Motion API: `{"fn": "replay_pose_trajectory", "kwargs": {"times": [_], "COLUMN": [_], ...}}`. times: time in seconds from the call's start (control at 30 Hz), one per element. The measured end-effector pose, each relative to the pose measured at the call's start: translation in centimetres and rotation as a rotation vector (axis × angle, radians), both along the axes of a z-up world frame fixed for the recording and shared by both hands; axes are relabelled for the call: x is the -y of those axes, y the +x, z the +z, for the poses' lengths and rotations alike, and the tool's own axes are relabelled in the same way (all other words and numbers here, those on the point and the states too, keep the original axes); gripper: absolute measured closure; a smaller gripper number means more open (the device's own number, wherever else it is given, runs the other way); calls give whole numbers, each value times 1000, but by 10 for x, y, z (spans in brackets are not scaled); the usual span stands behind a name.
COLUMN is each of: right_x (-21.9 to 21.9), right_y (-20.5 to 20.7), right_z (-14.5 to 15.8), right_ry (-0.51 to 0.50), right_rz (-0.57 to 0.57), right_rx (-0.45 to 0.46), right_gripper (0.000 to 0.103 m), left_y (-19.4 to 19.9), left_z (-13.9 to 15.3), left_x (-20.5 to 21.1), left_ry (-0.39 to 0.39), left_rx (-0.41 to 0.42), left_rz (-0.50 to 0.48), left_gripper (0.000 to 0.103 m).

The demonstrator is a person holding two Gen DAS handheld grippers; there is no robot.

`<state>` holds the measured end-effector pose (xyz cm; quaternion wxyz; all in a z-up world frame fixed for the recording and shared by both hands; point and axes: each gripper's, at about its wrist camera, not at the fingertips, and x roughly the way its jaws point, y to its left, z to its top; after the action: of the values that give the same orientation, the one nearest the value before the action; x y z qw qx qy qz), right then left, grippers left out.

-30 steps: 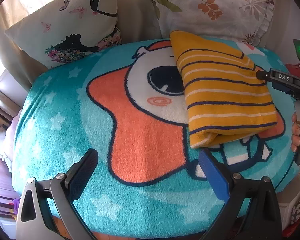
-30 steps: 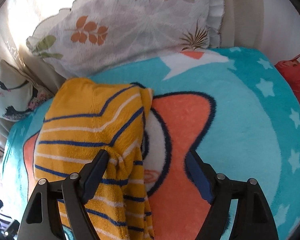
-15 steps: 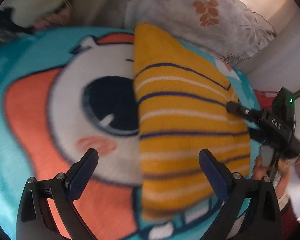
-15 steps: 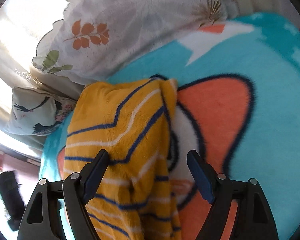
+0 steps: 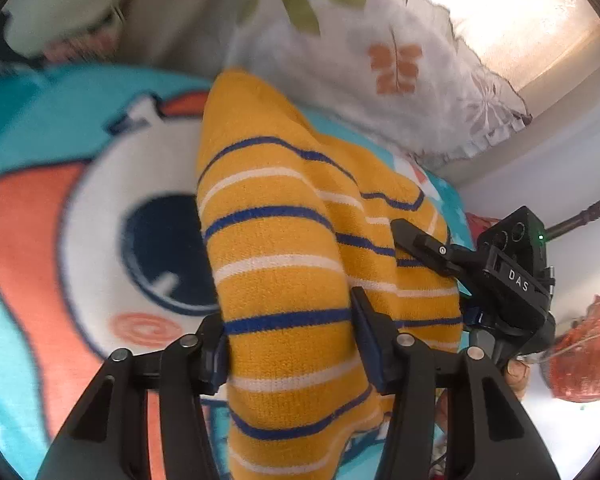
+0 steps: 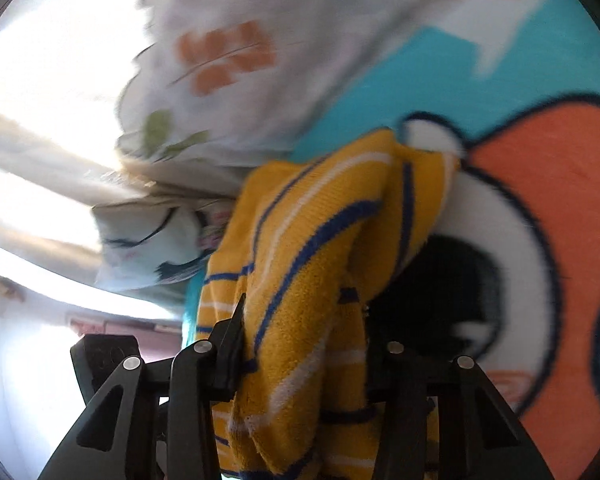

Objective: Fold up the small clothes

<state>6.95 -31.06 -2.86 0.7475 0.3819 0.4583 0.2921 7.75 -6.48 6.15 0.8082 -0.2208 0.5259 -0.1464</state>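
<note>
While both jaws are closing, I see left gripper (image 5: 290,332) and right gripper (image 6: 304,340) each pinching the striped garment (image 5: 300,240) over the blanket (image 5: 40,128).

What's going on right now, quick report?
Both grippers, left and right, closing on the striped garment. Garment bunched on the blanket. Nothing in the way.

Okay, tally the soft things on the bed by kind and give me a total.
Striped yellow garment: 1
Cushions: 2, leaf-print and a pale one
Cartoon blanket: 1
Total: 4
</note>
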Motion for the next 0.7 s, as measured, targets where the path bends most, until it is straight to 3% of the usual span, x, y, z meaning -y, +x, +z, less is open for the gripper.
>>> {"fn": "replay_pose_trajectory", "kwargs": {"times": [0.07,0.17,0.2,0.27,0.37,0.5,0.6,0.7], "right_x": [-15,-28,-27,-17,-3,4,-22,-70], "right_y": [0,0,-3,-11,-23,-43,-60,-67], "right_z": [0,-15,-19,-21,-8,40,78,85], "right_ry": [-27,-143,-173,-177,-236,-439,-480,-505], "right_rz": [23,20,5,-42,-109,-245,-210,-78], "right_rx": [17,-13,-20,-29,-5,96,211,266], "right_gripper": [56,51,44,38,37,37,37,37], "left_y": [-4,-10,-15,-31,-64,-105,-124,-140], "left_z": [1,-20,-25,-20,5,50,74,93], "left_x": [-6,-12,-15,-21,-36,-49,-55,-65], "left_ry": [46,140,146,124,173,290,383,457], "left_rx": [-3,-90,-100,-81,-6,172,293,392], "left_rz": [12,24,23,24,32,70,129,207], "left_gripper": [49,42,40,39,37,26,21,14]}}
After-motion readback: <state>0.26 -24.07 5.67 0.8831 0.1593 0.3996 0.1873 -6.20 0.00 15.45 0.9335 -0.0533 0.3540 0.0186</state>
